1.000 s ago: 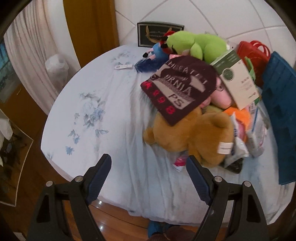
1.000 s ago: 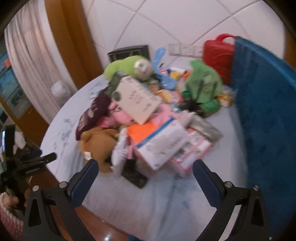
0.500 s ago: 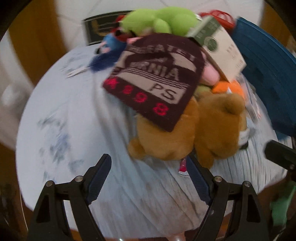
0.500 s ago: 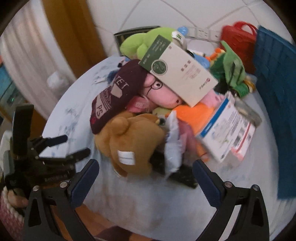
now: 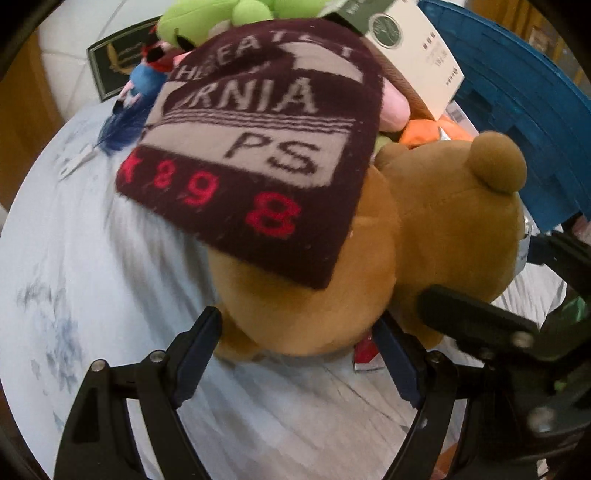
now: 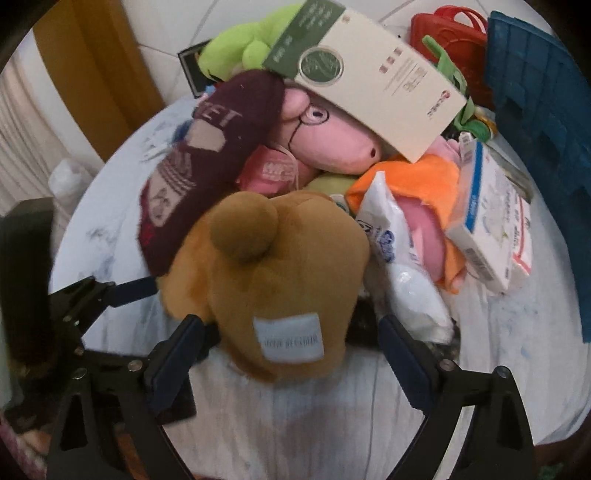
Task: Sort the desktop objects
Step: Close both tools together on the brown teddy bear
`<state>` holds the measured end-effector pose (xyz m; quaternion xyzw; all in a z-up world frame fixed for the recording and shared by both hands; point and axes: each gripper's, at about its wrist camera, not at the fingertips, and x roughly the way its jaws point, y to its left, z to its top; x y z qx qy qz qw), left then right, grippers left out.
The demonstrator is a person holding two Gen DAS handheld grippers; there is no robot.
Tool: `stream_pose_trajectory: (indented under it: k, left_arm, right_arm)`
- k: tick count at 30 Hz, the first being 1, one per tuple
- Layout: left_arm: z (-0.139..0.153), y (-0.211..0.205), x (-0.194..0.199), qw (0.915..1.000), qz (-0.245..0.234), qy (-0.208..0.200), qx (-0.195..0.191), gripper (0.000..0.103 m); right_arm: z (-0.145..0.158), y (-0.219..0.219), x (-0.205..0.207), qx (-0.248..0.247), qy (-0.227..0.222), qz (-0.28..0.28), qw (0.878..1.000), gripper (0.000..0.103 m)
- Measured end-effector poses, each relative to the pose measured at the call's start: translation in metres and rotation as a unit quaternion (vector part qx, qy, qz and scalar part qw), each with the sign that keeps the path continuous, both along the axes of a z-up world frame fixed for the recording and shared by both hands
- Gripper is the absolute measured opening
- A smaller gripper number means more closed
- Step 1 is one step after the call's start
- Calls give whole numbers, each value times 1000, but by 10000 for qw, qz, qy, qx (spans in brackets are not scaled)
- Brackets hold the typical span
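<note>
A round bench (image 6: 517, 332) under a pale blue flowered cloth (image 5: 74, 240) stands against a white tiled wall (image 6: 155, 22). Wooden panelling (image 6: 85, 74) and a pale curtain (image 6: 22, 122) flank it.

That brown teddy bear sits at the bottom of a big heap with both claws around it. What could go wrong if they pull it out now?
The maroon knit hat lies draped over the brown teddy bear, so it would likely be dragged along or slide off.

The pink plush and the cream box are stacked just behind; pulling the bear may topple them.

The left gripper and right gripper, both open, close on the same bear and could bump.
</note>
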<state>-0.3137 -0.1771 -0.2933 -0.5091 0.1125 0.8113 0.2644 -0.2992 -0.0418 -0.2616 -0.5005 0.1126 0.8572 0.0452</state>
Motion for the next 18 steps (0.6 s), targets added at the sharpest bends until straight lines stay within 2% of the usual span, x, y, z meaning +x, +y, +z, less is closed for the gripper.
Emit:
stream_pose_trajectory:
  k: [3,5,10,11,13,14,18]
  left_arm:
    - [-3,1,-2,10000,-11,37,-3,94]
    - [-7,4,-5,10000,-16,-4,22,96]
    - [-12,18,-8,9997,-223,108,-15,96]
    - [-13,19,-8,9996,-263,132,-4,92]
    - [-11,19,-5,9995,-254,199,19,86]
    - [-8,19,-2,9994,-251,244,11,82]
    - [9,10,13,9991,-196,343,123,80]
  right_arm:
    - [-9,-1,-10,83,-45,-67,9999,96]
    - [-12,0,-13,34,-50,-82,9999,96]
    - [-14,3,-13,-16,-38,-101,9999,96]
    - [-15,3,-13,-43,-41,-82,9999,96]
    - [-16,3,-15,-130,-52,3,9999,85]
    - [-15,1,-16,-204,-37,86,9997,72]
    - [-3,-7,-11,-160,63,249,9995,69]
